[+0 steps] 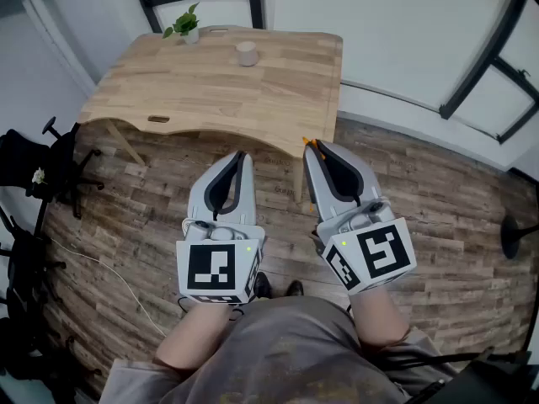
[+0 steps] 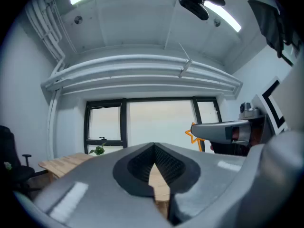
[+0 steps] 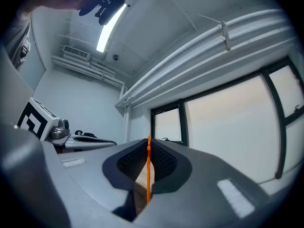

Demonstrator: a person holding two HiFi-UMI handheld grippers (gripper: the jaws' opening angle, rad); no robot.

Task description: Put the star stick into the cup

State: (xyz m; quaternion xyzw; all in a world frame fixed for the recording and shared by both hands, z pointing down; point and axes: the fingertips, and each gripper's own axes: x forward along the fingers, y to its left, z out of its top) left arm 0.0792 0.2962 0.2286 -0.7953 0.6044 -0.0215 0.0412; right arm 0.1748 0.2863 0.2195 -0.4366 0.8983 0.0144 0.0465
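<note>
cup [image 1: 246,54] on table [image 1: 168,91], plant [image 1: 184,25] left of cup. right hand-held gripper [image 1: 311,147] grasps thin orange star stick [image 3: 148,175]; left hand-held gripper [image 1: 242,156] clenched.

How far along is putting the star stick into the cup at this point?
Done: the star stick is clamped in the right gripper's shut jaws. In hand: it is held near the table's front edge. Left: carry it to the cup at the table's far side and drop it in. The left gripper is shut, empty.
</note>
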